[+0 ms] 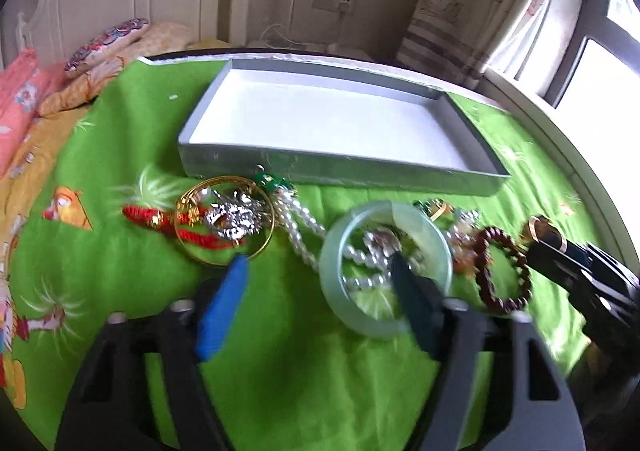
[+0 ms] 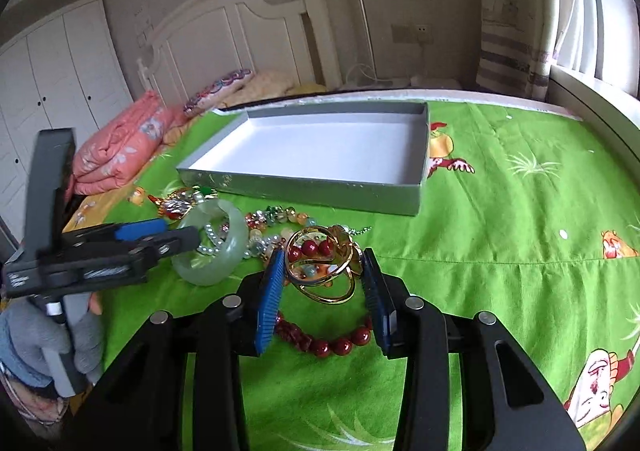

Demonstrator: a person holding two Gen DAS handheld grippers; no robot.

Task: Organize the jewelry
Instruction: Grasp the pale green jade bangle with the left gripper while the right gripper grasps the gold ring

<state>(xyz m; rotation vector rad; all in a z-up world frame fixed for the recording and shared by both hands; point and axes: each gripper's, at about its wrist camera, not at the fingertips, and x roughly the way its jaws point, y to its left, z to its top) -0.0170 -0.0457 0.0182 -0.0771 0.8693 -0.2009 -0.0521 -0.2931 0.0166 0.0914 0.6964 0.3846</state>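
A pile of jewelry lies on the green cloth in front of an empty grey box (image 1: 256, 165) with a white floor, also in the right wrist view (image 2: 320, 187). My left gripper (image 1: 320, 263) is open over the pile; its right finger reaches inside a pale jade bangle (image 1: 340, 247) that holds a pearl strand (image 1: 304, 235). A gold bangle (image 1: 208, 257), a red cord and a silver piece lie to the left. My right gripper (image 2: 324, 255) is open, its fingers either side of gold rings (image 2: 324, 283) above a red bead bracelet (image 2: 340, 345). The jade bangle shows too (image 2: 236, 247).
A brown bead bracelet (image 1: 486, 271) lies right of the jade bangle. Folded pink bedding (image 2: 120, 147) and pillows sit at the left. A white headboard and wall stand behind. The bed's raised edge (image 2: 600, 119) and a window run along the right.
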